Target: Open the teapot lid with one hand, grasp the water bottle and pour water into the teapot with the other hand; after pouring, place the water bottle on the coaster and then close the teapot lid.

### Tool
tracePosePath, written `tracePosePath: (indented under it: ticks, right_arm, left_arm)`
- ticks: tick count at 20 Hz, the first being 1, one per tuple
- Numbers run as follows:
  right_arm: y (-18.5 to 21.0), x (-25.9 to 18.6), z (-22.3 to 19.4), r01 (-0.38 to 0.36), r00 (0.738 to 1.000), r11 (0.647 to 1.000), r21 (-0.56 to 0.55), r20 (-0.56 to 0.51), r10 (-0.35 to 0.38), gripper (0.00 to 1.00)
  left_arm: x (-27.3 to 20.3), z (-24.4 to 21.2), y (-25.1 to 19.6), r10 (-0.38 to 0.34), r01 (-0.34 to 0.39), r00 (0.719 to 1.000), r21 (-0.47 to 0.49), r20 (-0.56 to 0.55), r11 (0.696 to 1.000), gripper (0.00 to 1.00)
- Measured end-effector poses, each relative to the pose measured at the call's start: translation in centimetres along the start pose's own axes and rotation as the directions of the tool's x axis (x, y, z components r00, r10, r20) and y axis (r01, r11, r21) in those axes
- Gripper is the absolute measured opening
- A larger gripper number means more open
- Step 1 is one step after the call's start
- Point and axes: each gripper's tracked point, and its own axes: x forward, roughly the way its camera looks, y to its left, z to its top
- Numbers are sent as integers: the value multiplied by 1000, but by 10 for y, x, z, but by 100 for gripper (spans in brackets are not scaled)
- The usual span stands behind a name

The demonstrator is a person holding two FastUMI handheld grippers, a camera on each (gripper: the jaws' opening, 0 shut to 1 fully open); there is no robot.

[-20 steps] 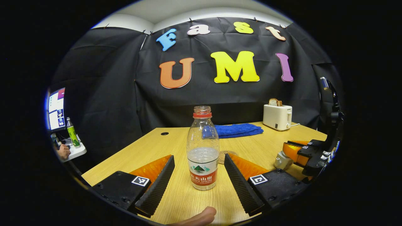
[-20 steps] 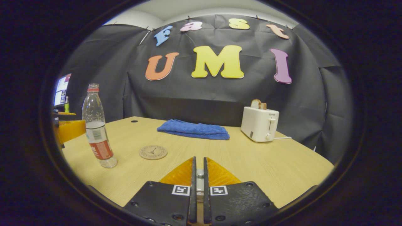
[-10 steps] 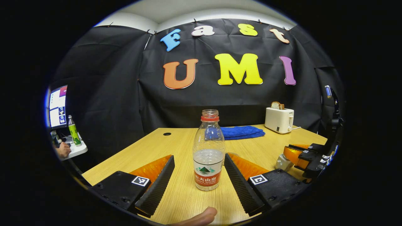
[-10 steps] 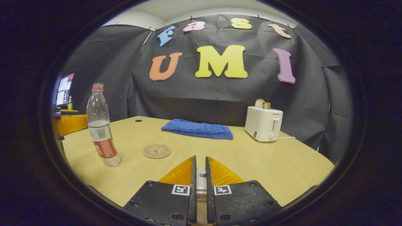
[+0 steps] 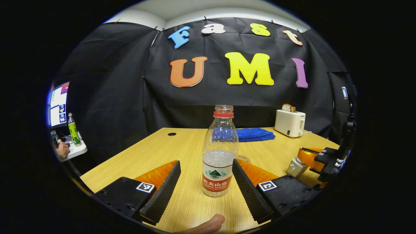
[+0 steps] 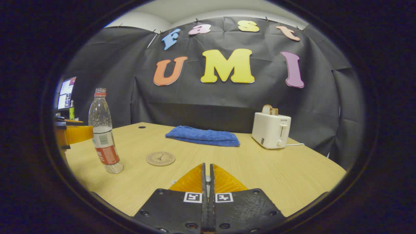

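A clear water bottle [image 5: 219, 156] with a red collar and no cap stands upright on the wooden table, about a third full. My left gripper [image 5: 205, 162] is open around it; the bottle stands near the right finger and neither finger touches it. The bottle [image 6: 103, 143] also stands at the left of the right gripper view, with the left gripper [image 6: 73, 135] behind it. A round coaster [image 6: 160, 158] lies just right of the bottle. My right gripper [image 6: 208, 165] is shut. In the left gripper view the right gripper [image 5: 302, 159] holds the small pale grey teapot lid [image 5: 294, 167] at its tips. The teapot's body is hidden.
A folded blue towel [image 6: 203, 136] lies at the back of the table [image 6: 276, 175]. A white toaster [image 6: 271, 130] with bread stands back right. A thumb [image 5: 208, 224] shows at the bottom edge. A side desk with a monitor [image 5: 58, 105] and green bottle is far left.
The right gripper's fingers went from a small gap with a grey knob between them to shut. The left gripper has shifted, so the bottle now stands closer to its right finger.
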Motion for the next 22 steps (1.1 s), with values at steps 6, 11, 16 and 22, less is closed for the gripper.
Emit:
tracePosePath:
  ticks: [6, 11, 16, 22]
  right_arm:
    - [0, -10, 23, 3, 998, 1000, 0, 61, -3, 0]
    - [-4, -20, 42, -1, 996, 1000, 2, 92, 1, 0]
    - [-15, -27, 55, 7, 994, 1000, 4, 111, -7, 0]
    - [-41, -30, 58, 35, 994, 999, 22, 104, -37, 0]
  left_arm:
    - [6, -7, -5, -43, 43, 999, 0, 3, 999, 100]
    - [16, -6, -18, -84, 84, 996, -5, 19, 996, 100]
    - [37, -3, -27, -100, 99, 993, 20, 61, 995, 100]
    - [53, -5, -25, -74, 75, 995, -7, 71, 997, 98]
